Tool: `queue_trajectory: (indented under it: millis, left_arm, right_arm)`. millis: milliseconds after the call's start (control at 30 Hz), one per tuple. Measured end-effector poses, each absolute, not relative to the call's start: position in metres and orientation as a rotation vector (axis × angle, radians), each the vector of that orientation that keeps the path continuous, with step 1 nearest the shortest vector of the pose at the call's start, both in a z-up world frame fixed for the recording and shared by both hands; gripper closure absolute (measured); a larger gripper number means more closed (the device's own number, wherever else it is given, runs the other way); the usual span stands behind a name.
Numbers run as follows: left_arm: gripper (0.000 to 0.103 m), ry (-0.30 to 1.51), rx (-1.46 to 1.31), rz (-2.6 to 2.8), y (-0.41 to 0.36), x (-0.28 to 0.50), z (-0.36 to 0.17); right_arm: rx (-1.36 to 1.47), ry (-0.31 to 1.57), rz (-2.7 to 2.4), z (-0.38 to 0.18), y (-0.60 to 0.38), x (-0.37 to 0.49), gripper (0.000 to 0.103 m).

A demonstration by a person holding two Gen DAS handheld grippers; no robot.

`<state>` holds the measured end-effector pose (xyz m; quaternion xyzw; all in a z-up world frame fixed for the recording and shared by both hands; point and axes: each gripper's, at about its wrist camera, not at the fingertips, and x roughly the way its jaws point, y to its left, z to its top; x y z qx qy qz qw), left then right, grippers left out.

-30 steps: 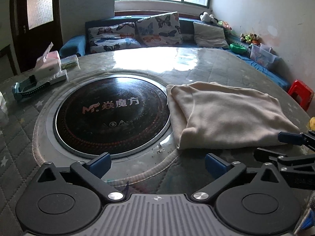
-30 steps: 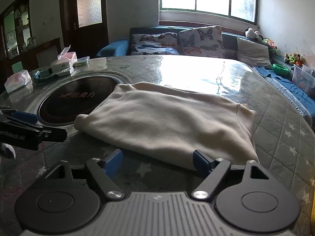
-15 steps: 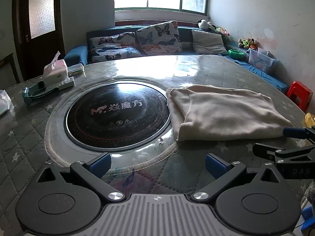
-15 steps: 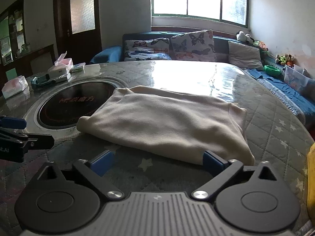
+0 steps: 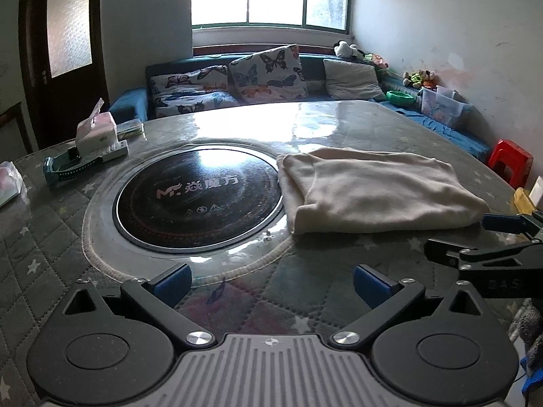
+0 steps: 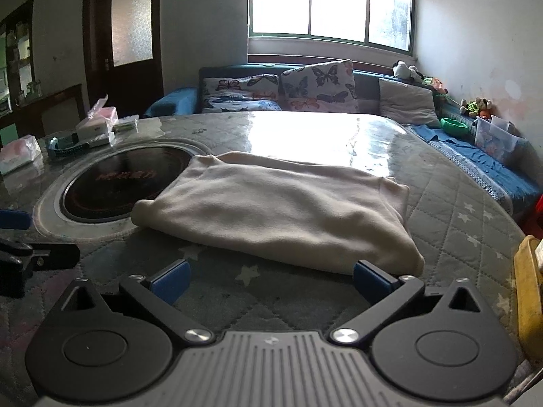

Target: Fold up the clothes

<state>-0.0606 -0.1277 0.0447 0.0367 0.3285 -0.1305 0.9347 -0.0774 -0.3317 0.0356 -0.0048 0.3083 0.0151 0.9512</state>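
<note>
A cream garment (image 5: 373, 190) (image 6: 278, 210) lies folded into a flat rectangle on the quilted round table (image 5: 51, 237), just right of the black cooktop disc (image 5: 200, 196). My left gripper (image 5: 271, 281) hovers open over the table's near edge, short of the garment, with nothing between its blue pads. My right gripper (image 6: 269, 279) is open as well, its pads just short of the garment's near fold and not touching it. In the left wrist view the right gripper (image 5: 502, 237) juts in from the right beside the garment's corner.
A tissue box (image 5: 95, 132) and a small teal tray (image 5: 68, 166) sit at the table's far left. A sofa with butterfly pillows (image 5: 264, 74) runs behind the table. A red stool (image 5: 512, 161) and a yellow object (image 6: 527, 291) stand off the right edge.
Both grippers have drawn back from the garment, which now lies farther off in both views. The right gripper's jaws have spread wider. The garment has not moved.
</note>
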Motion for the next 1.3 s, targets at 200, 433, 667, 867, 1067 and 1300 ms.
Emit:
queue_trajectory:
  millis: [200,433,667,867,1067,1300]
  left_arm:
    - [0.0,0.658,0.078,-0.279,-0.132,-0.067,0.048]
    - [0.0,0.643,0.089,-0.284,-0.133,-0.074,0.049]
    - [0.0,0.641,0.097,-0.287,-0.134,-0.081,0.047]
    - [0.0,0.636,0.1,-0.288,-0.134,-0.09,0.046]
    - [0.0,0.626,0.096,-0.292,-0.133,-0.099,0.046]
    - [0.0,0.609,0.092,-0.299,-0.135,-0.107,0.048]
  right_arm:
    - [0.011,0.619,0.018,0.038,-0.331,-0.083,0.0]
    - [0.022,0.616,-0.003,0.037,-0.331,-0.091,0.0]
    - [0.038,0.622,-0.005,0.034,-0.326,-0.1,0.0]
    - [0.049,0.62,-0.007,0.033,-0.324,-0.107,0.0]
    - [0.052,0.619,-0.009,0.032,-0.322,-0.115,0.0]
    - [0.048,0.609,-0.022,0.034,-0.321,-0.123,0.0]
